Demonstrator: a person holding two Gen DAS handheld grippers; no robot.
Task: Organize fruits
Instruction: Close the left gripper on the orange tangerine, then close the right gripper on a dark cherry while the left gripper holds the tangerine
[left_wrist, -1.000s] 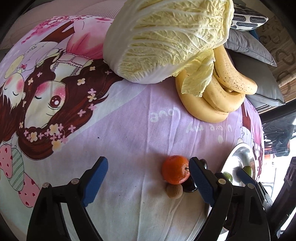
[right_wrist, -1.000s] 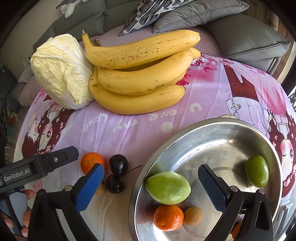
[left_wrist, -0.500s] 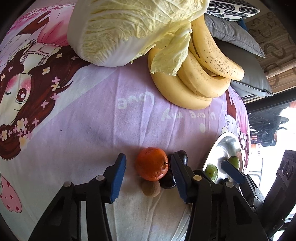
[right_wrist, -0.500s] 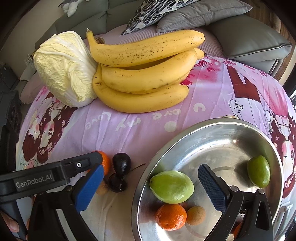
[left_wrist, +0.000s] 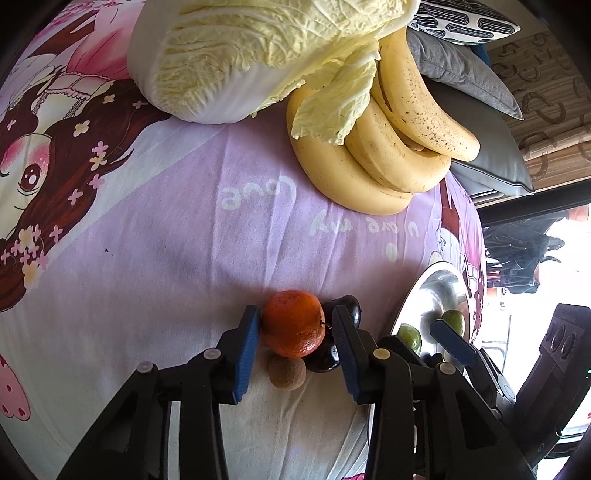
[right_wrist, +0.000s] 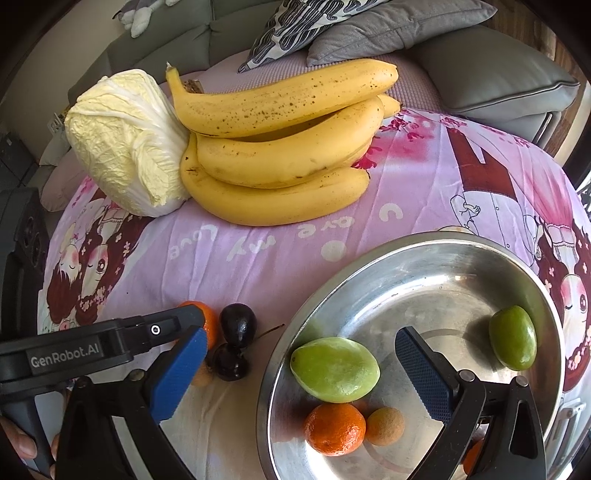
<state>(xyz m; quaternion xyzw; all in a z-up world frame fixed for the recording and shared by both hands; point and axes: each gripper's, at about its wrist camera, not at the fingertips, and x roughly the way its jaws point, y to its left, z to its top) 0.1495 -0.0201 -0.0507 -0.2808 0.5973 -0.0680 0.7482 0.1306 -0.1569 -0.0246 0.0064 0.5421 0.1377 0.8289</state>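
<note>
I have the orange sitting squarely between the blue pads of my left gripper, low in the left wrist view at about six o'clock. The jaws are closing on it: the left pad looks to be touching its skin, while the right pad sits at its far side, wedged against the dark plums, and I can't tell whether that pad is pressing yet. The orange is round, so no long axis matters; what matters is the crowding. The plums touch it at three o'clock, and a small brown fruit lies just below it at six o'clock, nearer the camera. I judge the lift should go straight up, or I will drag those neighbours along.

From the orange, the steel bowl lies off at three o'clock, already holding two green fruits, another orange and a brown fruit. My right gripper hovers over the bowl's near rim with its jaws wide and nothing between them. The left hand is plainly the nearer one. Bananas and cabbage sit well apart at twelve o'clock.
</note>
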